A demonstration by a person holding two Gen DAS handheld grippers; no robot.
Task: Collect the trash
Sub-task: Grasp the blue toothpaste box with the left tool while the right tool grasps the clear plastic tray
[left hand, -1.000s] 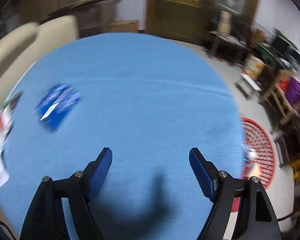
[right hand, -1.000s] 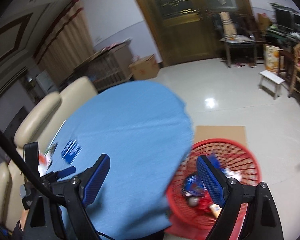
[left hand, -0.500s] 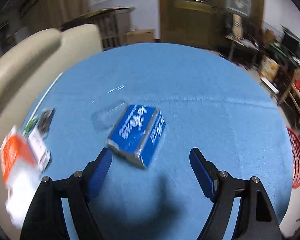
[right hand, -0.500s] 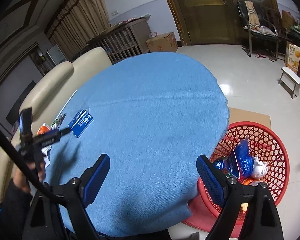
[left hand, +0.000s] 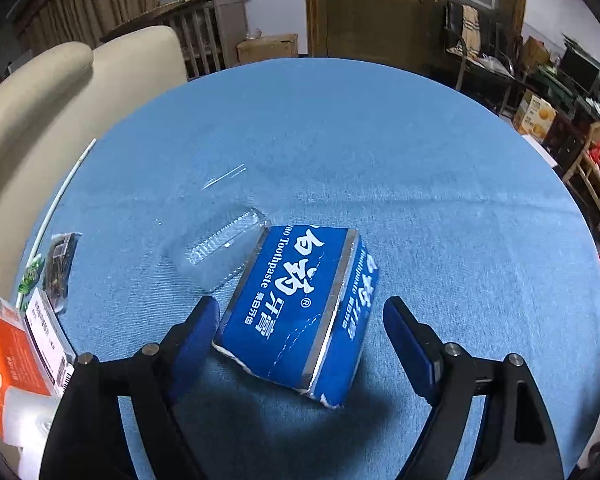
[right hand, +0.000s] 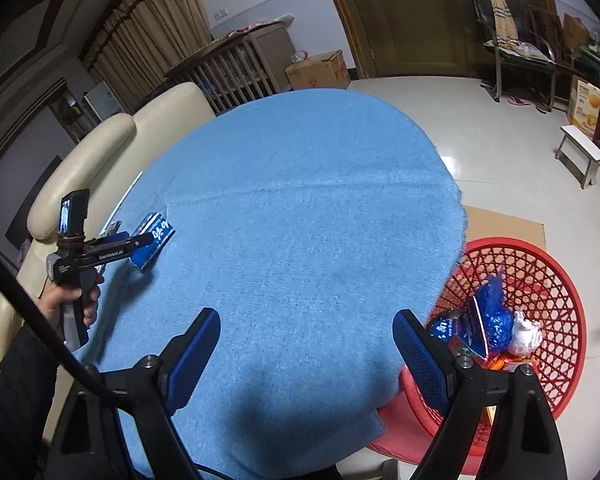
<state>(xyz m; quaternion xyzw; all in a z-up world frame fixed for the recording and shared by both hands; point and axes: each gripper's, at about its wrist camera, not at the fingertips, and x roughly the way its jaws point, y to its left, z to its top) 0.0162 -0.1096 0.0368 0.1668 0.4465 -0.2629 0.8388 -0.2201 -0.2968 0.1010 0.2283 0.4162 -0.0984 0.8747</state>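
Since a second ago your left gripper (left hand: 300, 320) has swept across the blue cloth-covered worktop (left hand: 380, 160) to the blue toothpaste box (left hand: 296, 312), which now lies between its fingers, and its jaws have just been opening wider. The box is glossy cardboard with silver edge bands and white lettering, crumpled and torn at its near end, lying flat and skewed. The left blue pad sits just beside the box's near corner; the right pad stands clear of it, so nothing is clamped. Touching the box's far side lies a clear ribbed plastic shell (left hand: 216, 252). An orange-and-white carton (left hand: 12, 364) and a dark foil wrapper (left hand: 60, 268) lie at the worktop's left edge. Your right gripper (right hand: 306, 344) hangs wide apart and empty over the near worktop, beside the red lattice basket (right hand: 548, 280) holding trash.
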